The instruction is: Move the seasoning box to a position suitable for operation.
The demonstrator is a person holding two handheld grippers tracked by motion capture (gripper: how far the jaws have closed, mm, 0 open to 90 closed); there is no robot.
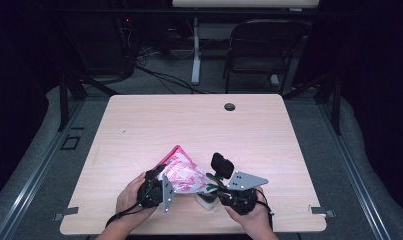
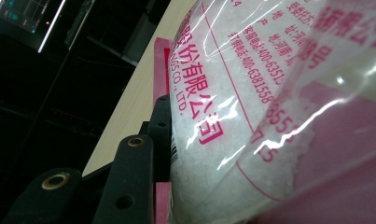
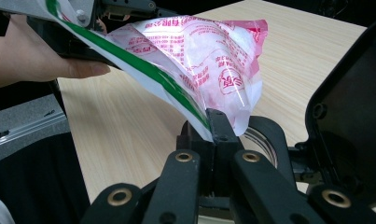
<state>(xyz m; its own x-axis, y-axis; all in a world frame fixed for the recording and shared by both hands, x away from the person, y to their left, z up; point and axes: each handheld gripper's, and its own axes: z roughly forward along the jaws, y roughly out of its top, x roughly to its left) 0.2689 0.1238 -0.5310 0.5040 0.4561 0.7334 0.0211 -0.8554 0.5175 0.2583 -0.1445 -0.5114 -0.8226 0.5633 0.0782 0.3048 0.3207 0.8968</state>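
Observation:
A clear plastic bag (image 1: 185, 175) with pink print and white granules hangs just above the table's front edge, stretched between my two grippers. My left gripper (image 1: 156, 189) is shut on the bag's fat left side; in the left gripper view the bag (image 2: 241, 93) presses against the one black finger (image 2: 160, 126) that shows. My right gripper (image 3: 215, 125) is shut on a thin, green-striped corner of the bag (image 3: 209, 60), with the jaws pinched together. In the high view the right gripper (image 1: 216, 191) sits at the bag's lower right end.
Under the right gripper stands a small clear container (image 1: 206, 199), its round rim (image 3: 266, 136) just behind the jaws and its black hinged lid (image 1: 222, 165) (image 3: 349, 116) raised. The wooden table (image 1: 189, 125) has a cable hole (image 1: 229, 106). A dark chair (image 1: 261, 47) stands beyond.

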